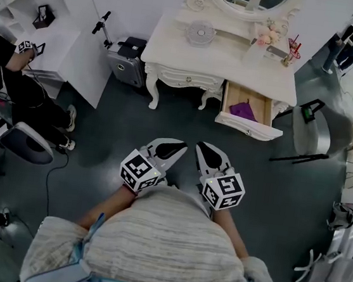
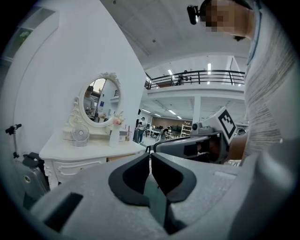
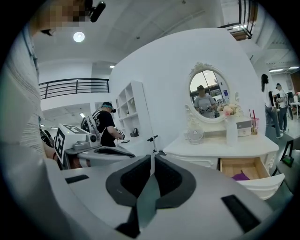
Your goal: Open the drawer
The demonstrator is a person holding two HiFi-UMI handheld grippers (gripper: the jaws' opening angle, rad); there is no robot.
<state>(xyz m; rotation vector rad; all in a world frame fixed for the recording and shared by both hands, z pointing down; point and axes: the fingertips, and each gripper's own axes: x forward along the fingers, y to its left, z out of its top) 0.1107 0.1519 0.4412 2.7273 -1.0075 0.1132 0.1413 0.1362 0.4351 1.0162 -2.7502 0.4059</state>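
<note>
A white dressing table (image 1: 237,65) with an oval mirror stands ahead. Its right drawer (image 1: 247,123) is pulled out, with a purple cloth (image 1: 243,110) lying inside; the same drawer (image 3: 255,180) shows in the right gripper view. The left drawer (image 1: 187,79) is closed. Both grippers hover close to my body, well short of the table. My left gripper (image 1: 177,147) is shut and holds nothing; its jaws (image 2: 150,157) meet in the left gripper view. My right gripper (image 1: 202,148) is shut too, empty, as its own view (image 3: 153,157) shows.
A small fan (image 1: 200,33), a vase of flowers (image 1: 266,36) and a cup stand on the tabletop. A grey case (image 1: 127,61) on the floor sits left of the table, a chair (image 1: 312,131) to its right. A person in black (image 1: 17,86) stands at the left by white shelves.
</note>
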